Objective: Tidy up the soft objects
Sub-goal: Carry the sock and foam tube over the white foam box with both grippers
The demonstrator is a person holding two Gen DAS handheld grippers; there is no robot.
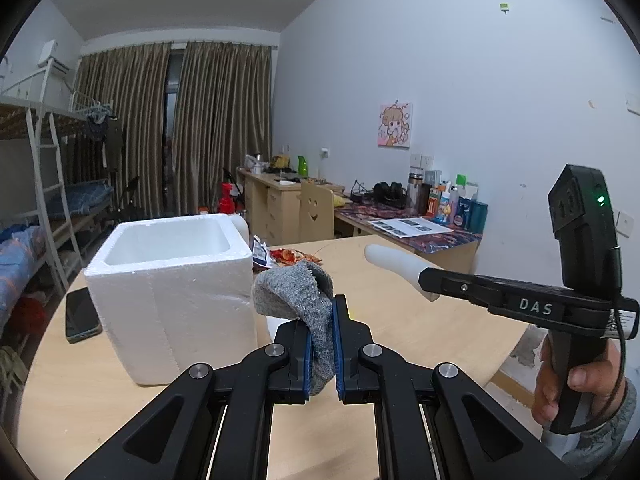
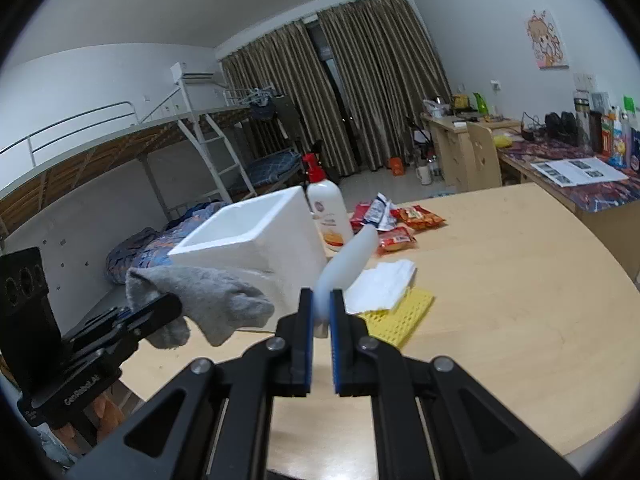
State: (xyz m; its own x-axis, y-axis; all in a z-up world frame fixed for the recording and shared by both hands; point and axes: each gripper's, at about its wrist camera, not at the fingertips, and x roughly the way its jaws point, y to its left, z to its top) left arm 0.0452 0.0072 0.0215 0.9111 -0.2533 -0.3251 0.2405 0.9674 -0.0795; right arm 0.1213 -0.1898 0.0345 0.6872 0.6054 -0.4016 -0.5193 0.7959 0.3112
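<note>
Grey sock [image 1: 296, 300], clamped between the blue pads of the left claw [image 1: 321, 344], bunched above the fingertips and flopping toward 10 o'clock, its lower end hanging down between the fingers; held above the bench [image 1: 420, 320], just right of the white foam box [image 1: 168, 280]. Seen from the right wrist as a limp grey shape [image 2: 208, 304] draped over the left claw [image 2: 160, 312] at 9 o'clock, in front of the foam box [image 2: 256, 240]. White soft piece [image 2: 348, 260], pinched between the pads of the right claw [image 2: 321, 312], sticking up and leaning toward 1 o'clock; smooth and rounded at the tip, exact kind hard to tell. Same white piece [image 1: 396, 264] jutting from the right claw [image 1: 430, 284] at 3 o'clock in the left view, pointing toward 10 o'clock over the bench, a hand [image 1: 572, 384] on the grip below. Past the right claw, folded white cloth [image 2: 384, 284] lying partly over a yellow waffle cloth [image 2: 404, 316] on the bench [image 2: 520, 300]. Further out at 12 o'clock, a white lotion bottle [image 2: 328, 216] with a red pump just beside the box, and red snack packets [image 2: 400, 224] beside that. Dark phone [image 1: 80, 316] flat on the bench at 9 o'clock of the box in the left view.
</note>
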